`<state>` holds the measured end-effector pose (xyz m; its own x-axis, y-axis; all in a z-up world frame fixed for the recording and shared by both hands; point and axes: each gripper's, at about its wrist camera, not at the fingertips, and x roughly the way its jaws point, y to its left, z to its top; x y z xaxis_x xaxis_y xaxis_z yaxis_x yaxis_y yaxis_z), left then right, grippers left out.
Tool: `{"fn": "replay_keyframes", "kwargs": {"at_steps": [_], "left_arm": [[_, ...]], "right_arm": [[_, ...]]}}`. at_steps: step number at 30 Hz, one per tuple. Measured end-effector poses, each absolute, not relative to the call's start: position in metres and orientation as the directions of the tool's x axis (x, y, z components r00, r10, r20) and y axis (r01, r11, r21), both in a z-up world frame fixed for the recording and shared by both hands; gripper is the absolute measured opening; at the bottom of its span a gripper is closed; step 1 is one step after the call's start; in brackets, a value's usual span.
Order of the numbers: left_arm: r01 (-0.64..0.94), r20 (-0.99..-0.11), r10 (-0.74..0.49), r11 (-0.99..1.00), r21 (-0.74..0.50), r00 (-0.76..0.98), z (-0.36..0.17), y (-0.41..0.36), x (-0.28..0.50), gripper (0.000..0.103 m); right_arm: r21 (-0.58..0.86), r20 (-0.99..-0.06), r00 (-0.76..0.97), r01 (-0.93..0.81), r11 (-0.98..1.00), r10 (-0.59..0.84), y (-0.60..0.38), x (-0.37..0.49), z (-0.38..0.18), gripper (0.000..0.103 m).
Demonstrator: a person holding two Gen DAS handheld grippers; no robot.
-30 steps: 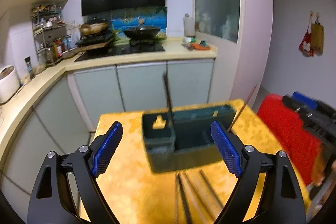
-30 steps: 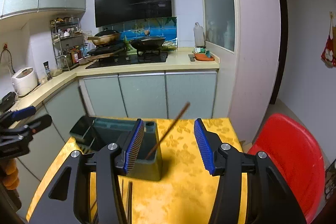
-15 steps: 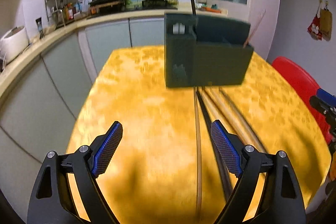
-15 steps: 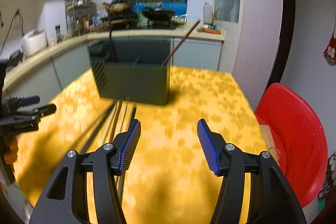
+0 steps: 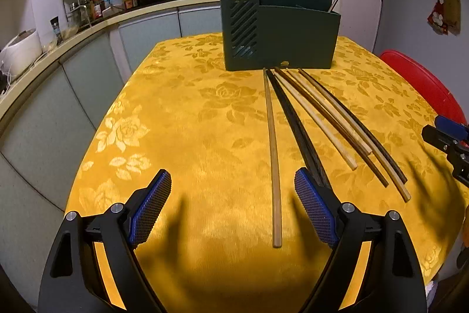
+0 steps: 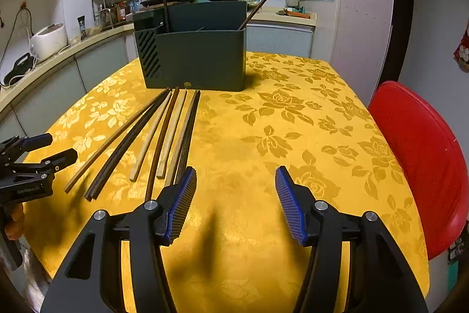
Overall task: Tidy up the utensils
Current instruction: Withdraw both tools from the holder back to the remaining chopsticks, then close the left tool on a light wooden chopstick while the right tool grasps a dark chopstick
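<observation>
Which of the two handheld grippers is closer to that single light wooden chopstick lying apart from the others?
Left. The light chopstick lies between the open fingers of the left gripper. The right gripper hovers over bare yellow tablecloth, beyond the whole row of chopsticks.

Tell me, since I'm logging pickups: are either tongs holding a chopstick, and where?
Nothing is held: left tongs and right tongs are open and empty.

The holder (image 5: pixel 278 28) stood at the far end of the bench (image 5: pixel 181 119). Two chopsticks (image 6: pixel 261 3) leaned inside the holder. Before the holder, loose chopsticks (image 5: pixel 319 119) lay fanned on the bench. Right of the holder, beside the bench, stood a chair (image 6: pixel 425 154).
</observation>
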<state>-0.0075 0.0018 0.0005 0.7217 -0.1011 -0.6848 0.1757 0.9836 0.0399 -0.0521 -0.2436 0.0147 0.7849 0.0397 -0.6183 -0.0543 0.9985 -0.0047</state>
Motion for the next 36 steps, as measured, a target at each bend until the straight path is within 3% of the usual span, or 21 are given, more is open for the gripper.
{"fn": "replay_keyframes", "kwargs": {"at_steps": [12,18,21,25,36], "left_arm": [[0.189,-0.722,-0.104,0.981,0.038,0.684,-0.020,0.001,-0.021,0.083],[0.211,-0.725,-0.122,0.977,0.033,0.678,-0.022,-0.002,-0.023,0.068],[0.228,-0.723,-0.140,0.973,0.025,0.677,-0.021,-0.005,-0.025,0.059],[0.226,-0.725,-0.139,0.974,0.023,0.675,-0.019,-0.006,-0.025,0.040],[0.214,-0.725,-0.134,0.977,0.019,0.676,-0.019,0.000,-0.026,0.036]], "right_arm": [[-0.013,-0.666,0.744,-0.085,0.996,0.055,-0.229,-0.055,-0.005,0.054],[-0.027,-0.671,0.739,-0.108,0.994,0.062,-0.224,-0.057,-0.008,0.053],[-0.023,-0.683,0.726,-0.125,0.992,0.076,-0.223,-0.056,-0.010,0.046],[-0.021,-0.693,0.716,-0.140,0.990,0.086,-0.220,-0.057,-0.012,0.038],[0.012,-0.700,0.700,-0.185,0.983,0.140,-0.208,-0.059,-0.012,0.030]]}}
